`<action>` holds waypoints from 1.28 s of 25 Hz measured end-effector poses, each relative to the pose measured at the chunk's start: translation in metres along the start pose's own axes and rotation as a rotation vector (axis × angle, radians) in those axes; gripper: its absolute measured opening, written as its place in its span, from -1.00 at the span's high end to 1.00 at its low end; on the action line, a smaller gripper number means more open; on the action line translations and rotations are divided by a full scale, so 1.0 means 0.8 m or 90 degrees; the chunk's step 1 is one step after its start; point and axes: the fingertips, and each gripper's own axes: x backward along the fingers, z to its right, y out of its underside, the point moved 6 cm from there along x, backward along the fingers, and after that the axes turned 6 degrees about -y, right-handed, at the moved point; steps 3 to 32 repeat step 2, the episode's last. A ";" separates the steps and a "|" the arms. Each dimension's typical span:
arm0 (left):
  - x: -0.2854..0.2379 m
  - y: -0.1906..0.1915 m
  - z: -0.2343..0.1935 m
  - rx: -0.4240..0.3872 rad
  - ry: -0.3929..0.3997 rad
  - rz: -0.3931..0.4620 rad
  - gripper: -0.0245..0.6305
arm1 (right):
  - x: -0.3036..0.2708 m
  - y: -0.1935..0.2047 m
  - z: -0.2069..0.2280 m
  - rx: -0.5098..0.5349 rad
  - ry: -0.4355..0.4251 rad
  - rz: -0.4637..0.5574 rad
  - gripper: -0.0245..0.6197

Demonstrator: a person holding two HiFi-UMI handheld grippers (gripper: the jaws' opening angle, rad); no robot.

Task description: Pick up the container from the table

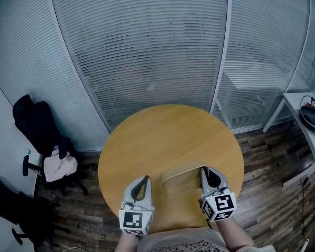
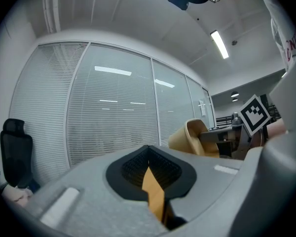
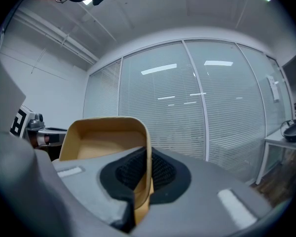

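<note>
Right gripper [image 3: 147, 154], close under the head camera at the near edge of the table [image 1: 163, 135], has its jaws pressed together on the container [image 3: 104, 135]. The black pads pinch one thin wall just below the rim, and that wall stands edge-on between them. Left gripper [image 2: 148, 151] is beside it, apart from the container. Its jaw tips meet with nothing held, and only a sliver of tan table shows through the gap behind the tips. Both grippers point level, away from the person and toward the blinds [image 1: 147, 51].

The container is tan like the round table, shallow and rectangular with rounded corners. In the head view it lies over the near part of the table, between the two grippers. Its long axis runs across the picture from left to right, with the right end a little farther from the person. The right gripper holds the short wall at that right end, and the mouth faces up. In the left gripper view the container looks tilted rather than flat. I cannot tell whether its base touches the table.

A black chair [image 1: 39, 127] stands well apart on the left, and a white desk [image 1: 299, 101] on the right.
</note>
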 end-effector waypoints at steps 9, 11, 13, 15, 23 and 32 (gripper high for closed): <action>0.001 -0.002 0.000 -0.002 -0.001 0.004 0.91 | 0.001 0.001 -0.001 -0.001 0.001 -0.001 0.91; 0.001 -0.002 0.000 -0.002 -0.001 0.004 0.91 | 0.001 0.001 -0.001 -0.001 0.001 -0.001 0.91; 0.001 -0.002 0.000 -0.002 -0.001 0.004 0.91 | 0.001 0.001 -0.001 -0.001 0.001 -0.001 0.91; 0.001 -0.002 0.000 -0.002 -0.001 0.004 0.91 | 0.001 0.001 -0.001 -0.001 0.001 -0.001 0.91; 0.001 -0.002 0.000 -0.002 -0.001 0.004 0.91 | 0.001 0.001 -0.001 -0.001 0.001 -0.001 0.91; 0.001 -0.002 0.000 -0.002 -0.001 0.004 0.91 | 0.001 0.001 -0.001 -0.001 0.001 -0.001 0.91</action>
